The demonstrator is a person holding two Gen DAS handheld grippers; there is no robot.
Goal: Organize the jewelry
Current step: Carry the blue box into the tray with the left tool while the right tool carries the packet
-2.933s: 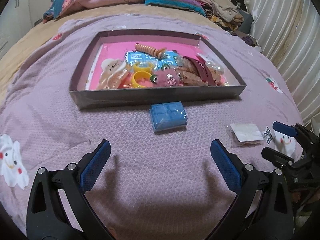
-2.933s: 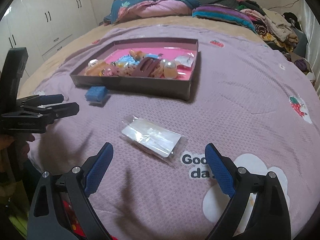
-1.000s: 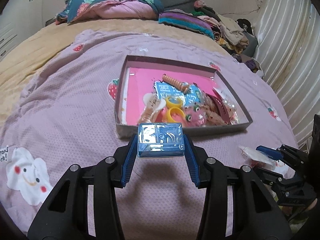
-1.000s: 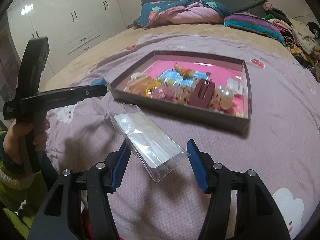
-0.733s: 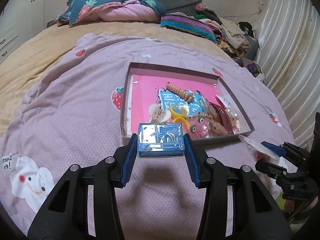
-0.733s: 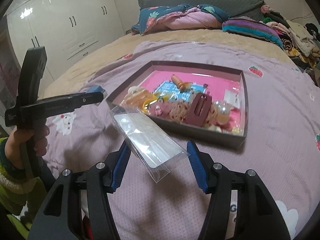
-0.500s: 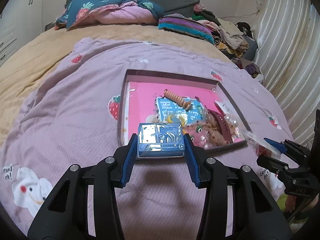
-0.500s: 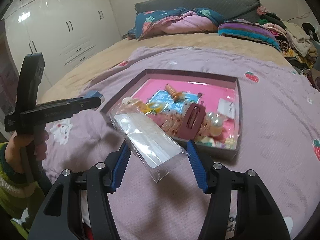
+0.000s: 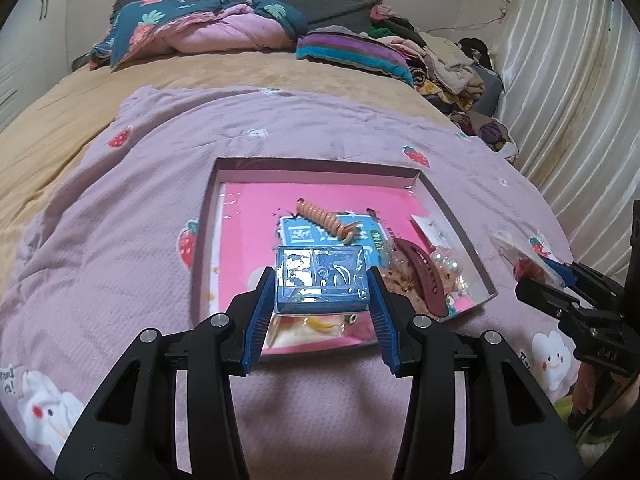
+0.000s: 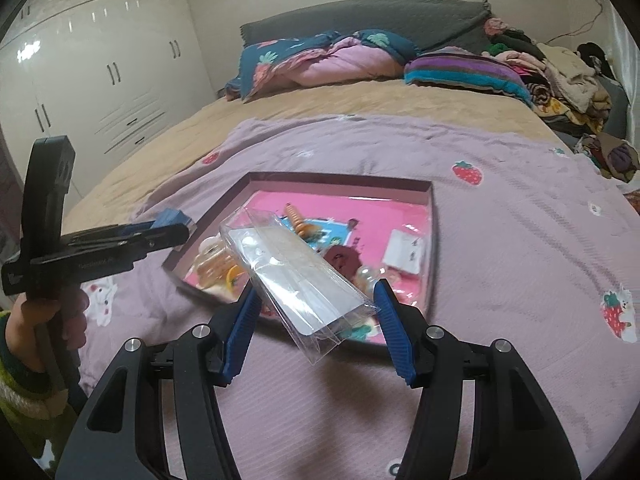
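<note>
My left gripper (image 9: pixel 322 304) is shut on a small blue plastic box (image 9: pixel 321 280) and holds it in the air over the near edge of a shallow grey tray (image 9: pixel 320 166) with a pink floor. The tray holds hair clips, a spiral hair tie (image 9: pixel 326 220), pearls and packets. My right gripper (image 10: pixel 316 320) is shut on a clear plastic packet (image 10: pixel 296 276) with a white card inside, raised above the tray's (image 10: pixel 340 178) near side. The left gripper also shows at the left of the right wrist view (image 10: pixel 160 232).
The tray lies on a purple blanket (image 9: pixel 100 220) with strawberry prints over a tan bedspread. Pillows and folded clothes (image 9: pixel 352 52) are piled at the head. White wardrobes (image 10: pixel 100 72) stand left, a curtain (image 9: pixel 568 100) right.
Both grippers closed on their items, lifted them off the blanket and carried them toward the tray; they now hang over its near edge.
</note>
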